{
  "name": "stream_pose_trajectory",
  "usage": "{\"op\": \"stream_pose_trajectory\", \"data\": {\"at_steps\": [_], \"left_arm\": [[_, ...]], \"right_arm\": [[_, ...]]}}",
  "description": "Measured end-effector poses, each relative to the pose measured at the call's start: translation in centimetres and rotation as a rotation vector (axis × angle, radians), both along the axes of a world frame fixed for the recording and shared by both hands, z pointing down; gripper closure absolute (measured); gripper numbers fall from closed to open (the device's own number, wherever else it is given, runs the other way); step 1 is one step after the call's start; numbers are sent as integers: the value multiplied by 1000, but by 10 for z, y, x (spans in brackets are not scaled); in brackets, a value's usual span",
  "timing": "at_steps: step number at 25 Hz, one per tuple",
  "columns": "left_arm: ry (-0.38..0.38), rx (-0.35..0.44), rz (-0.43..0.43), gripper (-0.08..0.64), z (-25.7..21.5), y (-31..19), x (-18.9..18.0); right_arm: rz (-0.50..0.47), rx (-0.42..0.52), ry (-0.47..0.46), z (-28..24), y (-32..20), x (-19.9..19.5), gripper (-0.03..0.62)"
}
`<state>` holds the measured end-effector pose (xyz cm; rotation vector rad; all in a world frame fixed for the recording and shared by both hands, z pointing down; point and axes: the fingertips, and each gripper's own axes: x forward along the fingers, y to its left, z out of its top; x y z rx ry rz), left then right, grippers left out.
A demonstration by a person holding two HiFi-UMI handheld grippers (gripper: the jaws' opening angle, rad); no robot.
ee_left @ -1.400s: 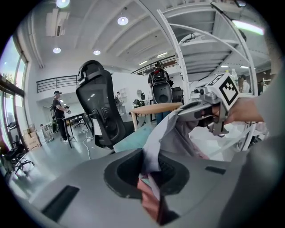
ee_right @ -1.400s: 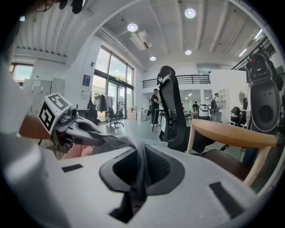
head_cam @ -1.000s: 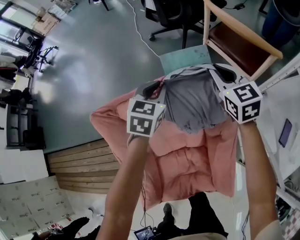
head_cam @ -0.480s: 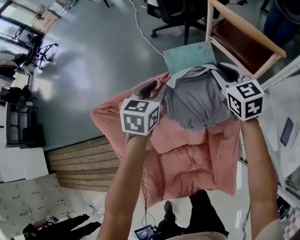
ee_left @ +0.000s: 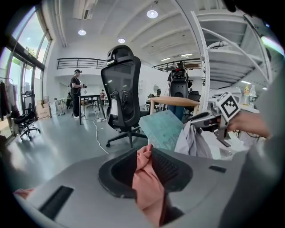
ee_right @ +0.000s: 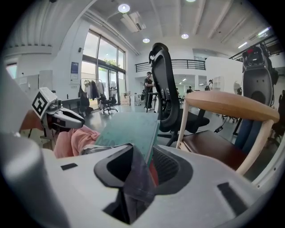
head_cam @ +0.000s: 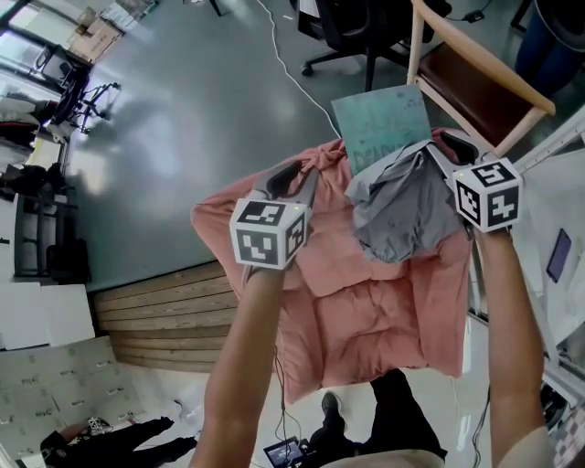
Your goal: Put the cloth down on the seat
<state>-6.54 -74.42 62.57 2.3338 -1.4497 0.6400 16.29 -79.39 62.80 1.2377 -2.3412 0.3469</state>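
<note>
grey moulded shells on left gripper (ee_left: pixel 149 156) and right gripper (ee_right: pixel 143 162), black ribbed pads (ee_left: pixel 167 167) inside. white cubes (head_cam: pixel 265 233) with black square markers at mid frame. bare forearms (head_cam: pixel 239 366) below; dark trousers (head_cam: pixel 395 407) and dark shoe (head_cam: pixel 327 408) at bottom centre.

The pink cloth (head_cam: pixel 366 311) hid whatever lay beneath it. The wooden chair (head_cam: pixel 471 82) at two o'clock and the office chair (head_cam: pixel 352 23) at one o'clock were cut by the top edge. A distant person (ee_left: pixel 76 91) was too small to make out.
</note>
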Motion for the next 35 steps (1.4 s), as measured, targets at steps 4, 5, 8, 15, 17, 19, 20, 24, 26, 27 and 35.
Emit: {"op": "stream_pose_trajectory", "data": {"at_steps": [4, 5, 8, 15, 17, 19, 20, 24, 26, 27, 35], "left_arm": [[-1, 5, 13, 469, -8, 10, 0], [-3, 6, 16, 469, -9, 13, 0], [-6, 7, 21, 469, -15, 23, -3], [-6, 17, 23, 469, -37, 56, -11], [-3, 28, 27, 469, -47, 66, -10], [4, 46, 37, 469, -62, 78, -7], [8, 57, 44, 469, -70, 85, -5], [31, 117, 75, 469, -109, 112, 3], [41, 149, 96, 469, -128, 126, 7], [40, 161, 104, 469, -137, 134, 8], [29, 229, 112, 469, -195, 208, -13]], "right_arm": [[24, -20, 22, -1, 3, 2, 469], [35, -34, 24, 0, 3, 5, 469], [71, -65, 24, 4, 6, 12, 469], [215, -136, -8, 4, 18, 45, 480], [228, -131, -40, -7, 24, 47, 481], [217, -110, -57, -25, 33, 45, 483], [205, -98, -66, -36, 40, 43, 483], [140, -44, -93, -80, 78, 27, 502], [128, -31, -75, -90, 92, 27, 508], [127, -41, -55, -89, 96, 30, 508], [102, -195, 68, -76, 142, 34, 462]]}}
